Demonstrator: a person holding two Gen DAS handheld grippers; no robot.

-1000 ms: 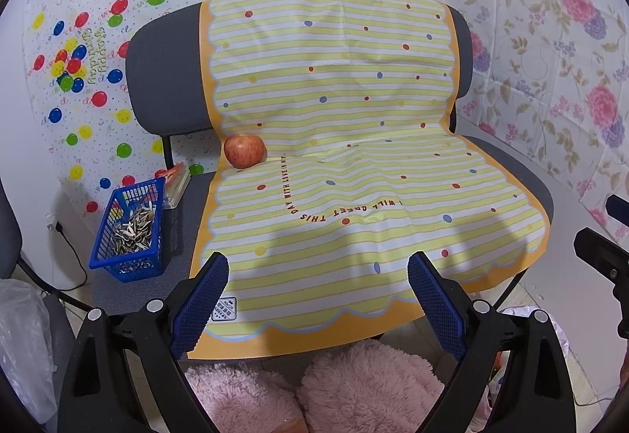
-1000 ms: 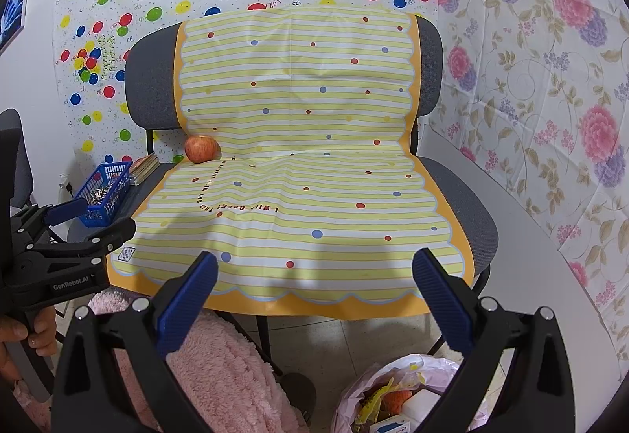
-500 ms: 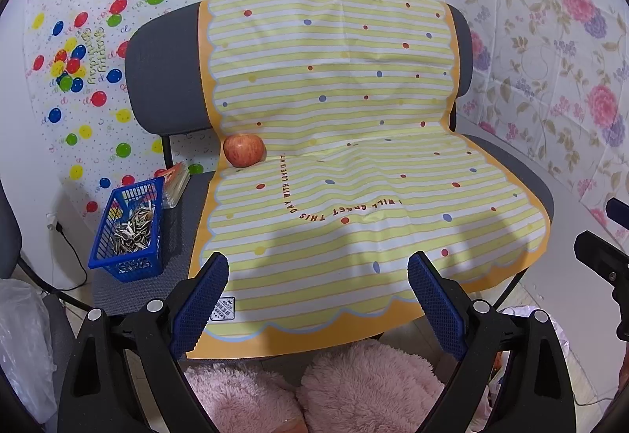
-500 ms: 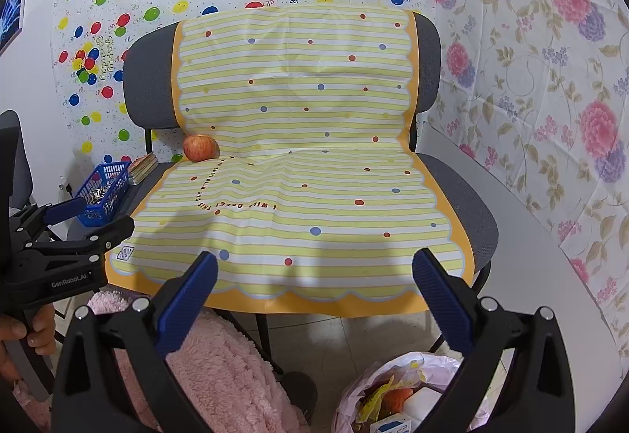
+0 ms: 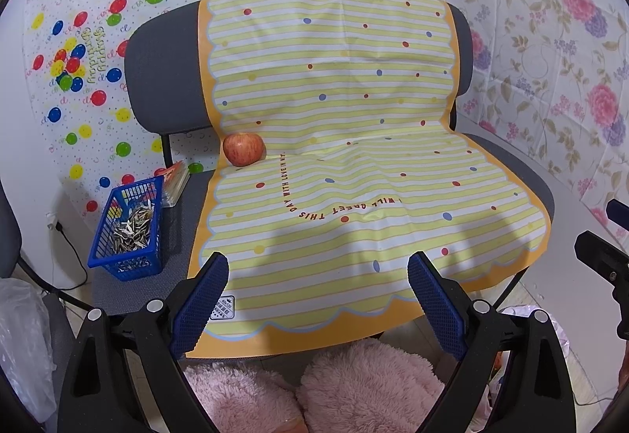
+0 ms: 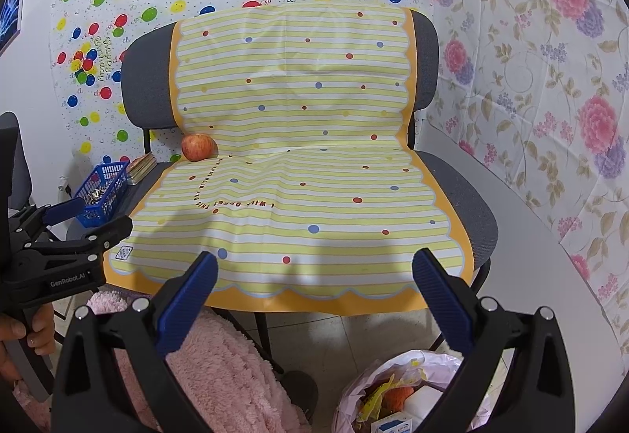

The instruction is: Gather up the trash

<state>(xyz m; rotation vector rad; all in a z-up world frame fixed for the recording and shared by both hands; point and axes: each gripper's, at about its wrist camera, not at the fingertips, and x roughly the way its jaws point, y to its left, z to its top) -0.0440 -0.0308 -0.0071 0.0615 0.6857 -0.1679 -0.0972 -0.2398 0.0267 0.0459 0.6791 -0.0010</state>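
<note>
Trash sits in a pink trash bag [image 6: 397,389] on the floor in front of the chair, at the lower edge of the right wrist view, with scraps of yellow, orange and white showing in its open mouth. Above it, a grey chair [image 5: 165,79] carries a yellow striped sheet [image 5: 334,110] draped over backrest and seat (dotted, with an orange scalloped border). Pink fuzzy fabric [image 5: 365,386] fills the bottom of the left wrist view. Both grippers hover just short of the seat's front edge, touching nothing: the left gripper [image 5: 317,299] has its blue-padded jaws spread wide and empty, and so does the right gripper [image 6: 314,295]. On the bare strip of seat to the left of the sheet stands a blue basket [image 5: 127,232] holding pale husks. A red apple [image 5: 243,149] rests on the sheet at the seat's back left corner, against the backrest.
</note>
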